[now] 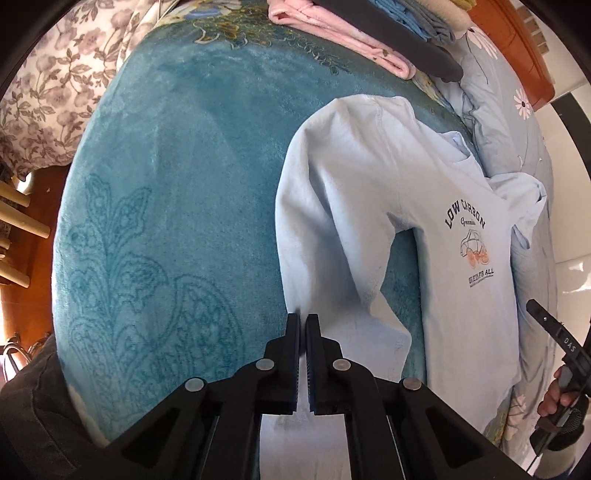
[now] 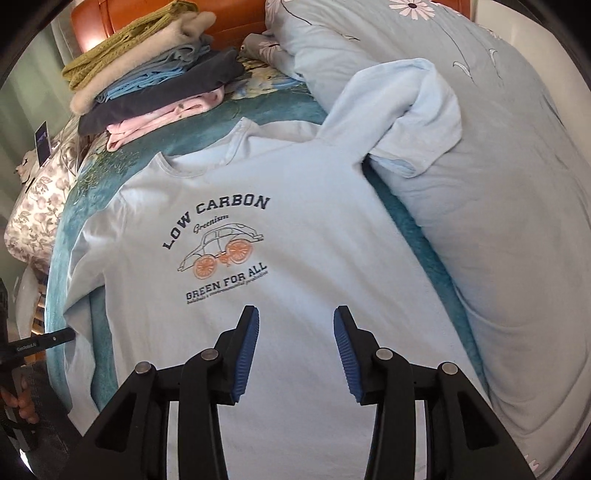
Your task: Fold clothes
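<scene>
A light blue long-sleeved shirt (image 2: 303, 221) with a "LOW CARBON" car print lies face up on a teal blanket (image 1: 177, 184). In the left wrist view the shirt (image 1: 454, 295) lies to the right, its left sleeve (image 1: 325, 221) stretched toward me. My left gripper (image 1: 303, 325) is shut on the cuff end of that sleeve. My right gripper (image 2: 296, 325) is open and empty, just above the shirt's lower front. The right sleeve (image 2: 417, 107) lies bunched on the duvet.
A stack of folded clothes (image 2: 147, 77) sits at the head of the bed, also in the left wrist view (image 1: 369, 33). A pale blue flowered duvet (image 2: 498, 203) is heaped along the shirt's right side. A flowered pillow (image 1: 48, 92) lies at far left.
</scene>
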`<move>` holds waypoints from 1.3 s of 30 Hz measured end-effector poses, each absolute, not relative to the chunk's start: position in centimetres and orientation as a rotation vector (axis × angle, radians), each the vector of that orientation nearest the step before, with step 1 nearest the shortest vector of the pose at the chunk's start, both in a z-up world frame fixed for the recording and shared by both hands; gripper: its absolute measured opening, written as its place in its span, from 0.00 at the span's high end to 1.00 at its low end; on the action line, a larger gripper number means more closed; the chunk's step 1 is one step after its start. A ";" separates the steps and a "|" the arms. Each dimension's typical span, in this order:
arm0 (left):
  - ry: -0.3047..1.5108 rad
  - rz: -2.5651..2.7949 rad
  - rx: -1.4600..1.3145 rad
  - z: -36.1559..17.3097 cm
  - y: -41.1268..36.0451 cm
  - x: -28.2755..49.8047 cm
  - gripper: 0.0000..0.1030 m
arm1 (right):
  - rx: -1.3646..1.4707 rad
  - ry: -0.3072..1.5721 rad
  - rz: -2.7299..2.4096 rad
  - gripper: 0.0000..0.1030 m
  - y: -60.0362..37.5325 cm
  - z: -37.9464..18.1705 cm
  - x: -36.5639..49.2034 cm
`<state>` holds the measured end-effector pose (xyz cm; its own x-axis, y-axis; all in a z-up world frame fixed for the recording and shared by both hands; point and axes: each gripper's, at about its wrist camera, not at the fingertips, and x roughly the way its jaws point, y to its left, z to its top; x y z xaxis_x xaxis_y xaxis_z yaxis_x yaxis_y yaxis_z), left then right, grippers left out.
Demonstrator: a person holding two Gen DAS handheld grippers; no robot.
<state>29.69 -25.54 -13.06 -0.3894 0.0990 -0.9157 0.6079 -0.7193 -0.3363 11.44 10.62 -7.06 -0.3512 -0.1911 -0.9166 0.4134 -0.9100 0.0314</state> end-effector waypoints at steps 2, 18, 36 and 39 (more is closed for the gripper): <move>0.855 -2.173 1.443 -11.8 -26.2 29.5 0.97 | 1.500 0.283 -2.271 0.58 9.5 -7.4 11.1; 0.651 -1.945 1.377 -11.8 -32.2 28.7 0.95 | 1.465 0.124 -2.422 0.58 12.6 -6.1 1.0; 0.428 -2.173 1.450 -9.1 -24.9 22.7 0.44 | 1.428 0.552 -2.306 0.97 8.9 -9.1 -7.5; 0.403 -2.187 1.474 -9.3 -24.0 21.7 0.44 | 1.393 0.369 -2.330 0.98 11.1 -6.6 -8.8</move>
<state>21.66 -24.00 -9.34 -0.3128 -0.2159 -0.9250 0.5317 -0.8468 0.0179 -8.84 11.11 -6.61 -0.4238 -0.2013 -0.8831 0.4645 -0.8853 -0.0211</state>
